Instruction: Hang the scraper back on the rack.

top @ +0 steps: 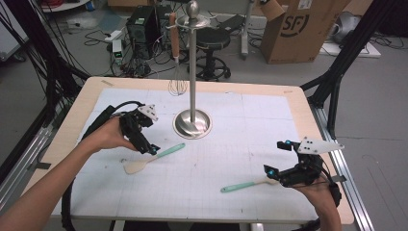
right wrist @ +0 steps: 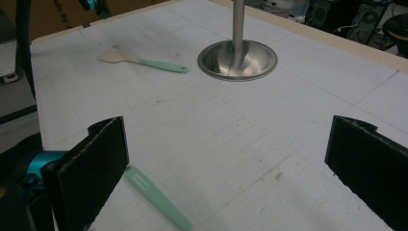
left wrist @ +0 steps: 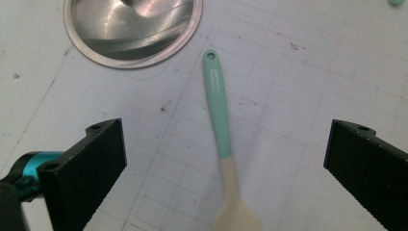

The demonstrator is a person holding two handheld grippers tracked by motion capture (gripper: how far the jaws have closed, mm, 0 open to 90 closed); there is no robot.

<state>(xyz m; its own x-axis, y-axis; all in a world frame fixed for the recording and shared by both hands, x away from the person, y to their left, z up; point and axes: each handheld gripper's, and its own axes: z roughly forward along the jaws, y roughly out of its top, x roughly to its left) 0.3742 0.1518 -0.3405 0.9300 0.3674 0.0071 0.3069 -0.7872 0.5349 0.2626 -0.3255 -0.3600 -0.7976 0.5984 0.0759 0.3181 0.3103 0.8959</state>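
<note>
The right gripper gapes wide above a spatula handle; farther off lie another spatula and a steel base.

The right tongs cover the near spatula's pale blade in the high view.

text: "SF" in big dark letters | on: cardboard box on the floor behind the table | other: small raised marking on green handle of the spatula, too small to read | no other text readable
</note>
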